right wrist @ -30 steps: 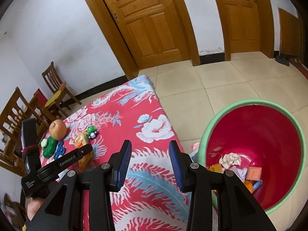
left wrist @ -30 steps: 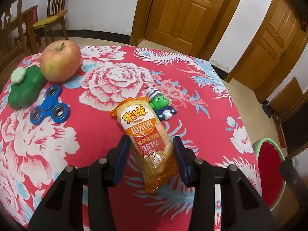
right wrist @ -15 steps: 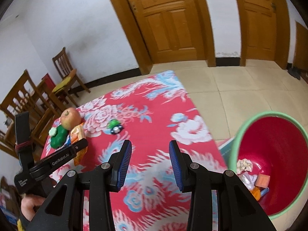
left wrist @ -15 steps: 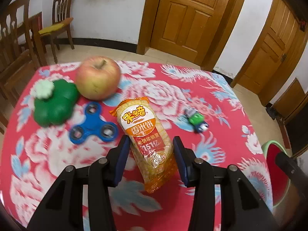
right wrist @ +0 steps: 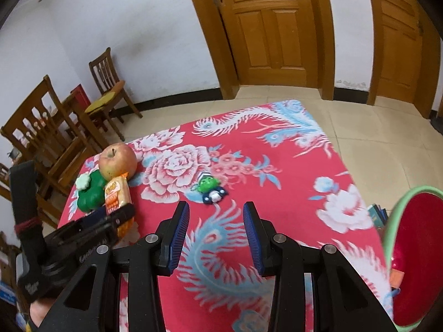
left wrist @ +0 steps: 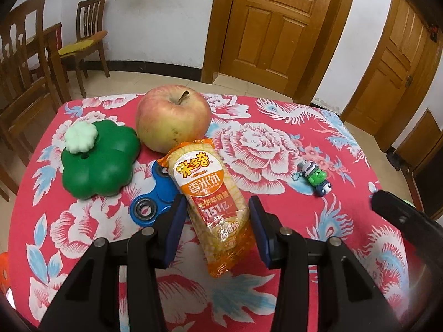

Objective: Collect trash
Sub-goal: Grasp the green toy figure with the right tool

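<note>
- On the tabletop (right wrist: 249,149), under a red flowered cloth, lie the things to sort; it is the largest thing in view, and doors and chairs stand behind it.
- Off its right edge stands the bin (right wrist: 398,204), red inside with a green rim, with some scraps in the bottom.
- Left gripper (left wrist: 218,232): its jaws are clamped on the snack pack (left wrist: 211,193), pads against both long sides. The right wrist view shows the pack's upper end in front of the apple and the green toy, at the tabletop's far left.
- Right gripper (right wrist: 216,232): its jaws stand apart with nothing between them, over bare cloth, and the bin is close on its right.
- Apple (left wrist: 173,119), green flower toy (left wrist: 101,160) and blue spinner (left wrist: 155,196) sit close together behind the pack; I judge none of them trash.
- Small green figure (right wrist: 210,189) lies alone, just ahead of the right jaws.
- The pack's long axis runs forward along the left fingers, so it points away from the hand. The bin is well apart from it, across the whole tabletop to the right; the carry is sideways, and the empty right hand is the nearer to the bin.
</note>
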